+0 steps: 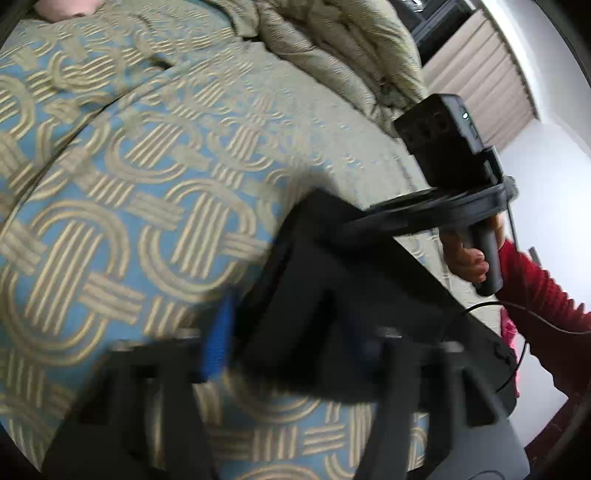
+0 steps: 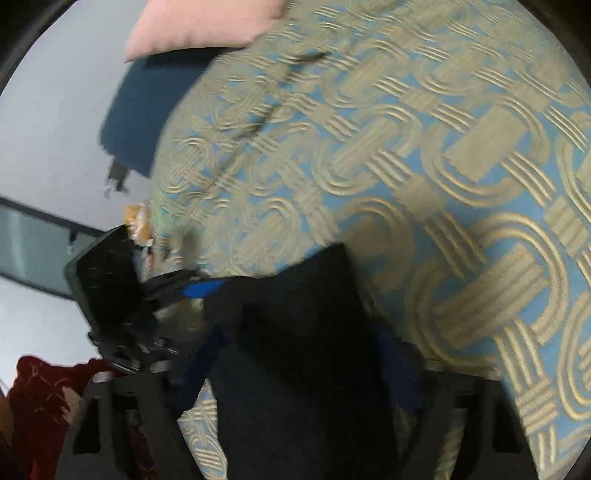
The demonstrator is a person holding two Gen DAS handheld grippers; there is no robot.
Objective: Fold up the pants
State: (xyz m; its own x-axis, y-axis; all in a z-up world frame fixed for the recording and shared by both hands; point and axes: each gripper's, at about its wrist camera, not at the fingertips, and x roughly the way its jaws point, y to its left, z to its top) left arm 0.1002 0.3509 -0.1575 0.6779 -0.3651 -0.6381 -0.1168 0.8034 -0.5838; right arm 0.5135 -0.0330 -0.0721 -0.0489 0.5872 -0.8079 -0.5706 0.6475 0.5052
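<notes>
The black pants lie as a dark folded slab on a blue and gold patterned bedspread. In the left wrist view my left gripper has its blue-padded fingers at the pants' near edge; blur hides how the jaws stand. The right gripper's body reaches over the pants from the right, held by a hand in a red sleeve. In the right wrist view the pants fill the space between my right gripper's fingers, and the left gripper touches their left edge.
A crumpled beige quilt lies at the far side of the bed. A pink pillow sits at the bedspread's far corner. The bed edge and pale floor lie to the left in the right wrist view.
</notes>
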